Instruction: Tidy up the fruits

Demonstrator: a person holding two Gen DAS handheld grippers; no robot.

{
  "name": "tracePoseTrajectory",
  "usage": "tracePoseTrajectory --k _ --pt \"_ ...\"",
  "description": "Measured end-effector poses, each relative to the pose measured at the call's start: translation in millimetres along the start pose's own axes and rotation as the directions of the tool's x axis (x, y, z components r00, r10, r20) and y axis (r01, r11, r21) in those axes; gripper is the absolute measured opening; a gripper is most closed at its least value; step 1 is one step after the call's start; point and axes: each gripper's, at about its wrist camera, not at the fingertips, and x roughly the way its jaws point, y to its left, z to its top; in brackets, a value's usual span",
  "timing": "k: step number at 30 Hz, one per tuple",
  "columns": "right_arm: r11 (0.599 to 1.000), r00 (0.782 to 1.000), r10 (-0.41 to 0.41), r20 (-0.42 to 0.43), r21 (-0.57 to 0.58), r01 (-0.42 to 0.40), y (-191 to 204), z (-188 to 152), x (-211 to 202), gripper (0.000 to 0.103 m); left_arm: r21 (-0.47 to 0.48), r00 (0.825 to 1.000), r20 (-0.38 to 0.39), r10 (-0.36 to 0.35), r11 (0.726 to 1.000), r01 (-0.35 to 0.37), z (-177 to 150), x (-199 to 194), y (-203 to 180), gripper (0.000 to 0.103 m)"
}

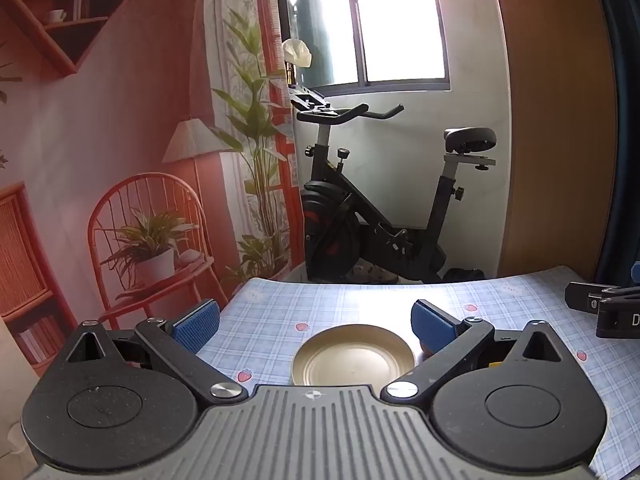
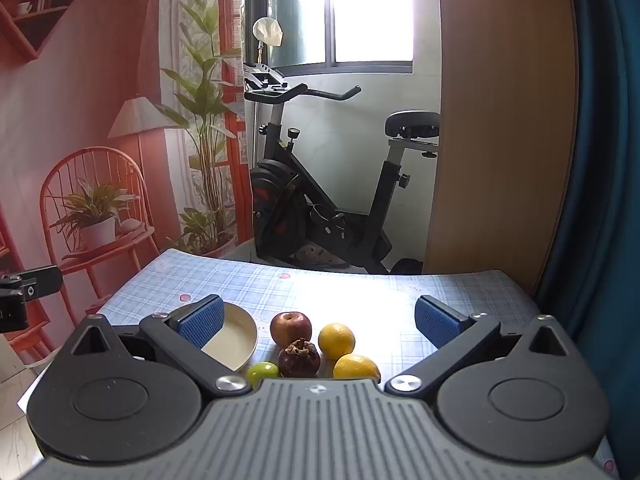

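Observation:
A gold plate (image 1: 352, 360) lies empty on the checked tablecloth (image 1: 360, 300), right below my left gripper (image 1: 316, 326), which is open with nothing between its blue pads. In the right wrist view the same plate (image 2: 236, 340) shows cream, partly behind the left pad. To its right sit a red apple (image 2: 291, 328), a dark mangosteen (image 2: 299, 358), an orange (image 2: 337, 341), a lemon (image 2: 356, 367) and a small green fruit (image 2: 262, 373). My right gripper (image 2: 319, 322) hovers open above this cluster, touching none.
An exercise bike (image 1: 376, 216) stands past the table's far edge. A wooden panel (image 1: 552, 120) and blue curtain (image 2: 600, 160) are on the right; a printed room backdrop (image 1: 120, 160) is on the left. The other gripper's body shows at each frame's edge (image 1: 608, 312) (image 2: 24, 292).

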Motion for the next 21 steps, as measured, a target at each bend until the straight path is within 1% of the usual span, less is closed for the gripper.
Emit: tracePoseTrajectory --k 2,5,8,11,13,21 --pt "1.0 1.0 0.0 -0.001 -0.001 0.0 -0.1 0.8 0.6 0.103 0.006 1.0 0.0 -0.004 1.0 0.004 0.4 0.6 0.2 0.103" --pt "1.0 1.0 -0.005 0.001 -0.008 0.005 -0.7 2.2 1.0 0.103 0.03 1.0 0.017 0.014 0.999 -0.015 -3.5 -0.5 -4.8 0.103" --pt "1.0 1.0 -0.007 0.002 -0.011 0.007 0.5 -3.0 -2.3 0.103 0.022 1.0 0.005 0.012 1.0 -0.012 -1.5 1.4 -4.0 0.103" --pt "1.0 1.0 -0.006 -0.01 -0.01 0.006 2.7 -2.6 -0.5 0.103 0.012 1.0 -0.001 0.005 1.0 -0.005 -1.4 -0.3 -2.9 0.103" --pt "1.0 1.0 -0.001 -0.026 0.005 0.001 -2.7 0.7 5.2 0.103 0.01 1.0 -0.009 0.002 1.0 -0.002 0.0 4.1 -1.3 0.103" --pt "1.0 1.0 -0.003 -0.027 0.006 0.003 -1.2 1.2 4.0 0.103 0.014 1.0 -0.005 -0.004 1.0 0.004 -0.8 4.4 -2.7 0.103"
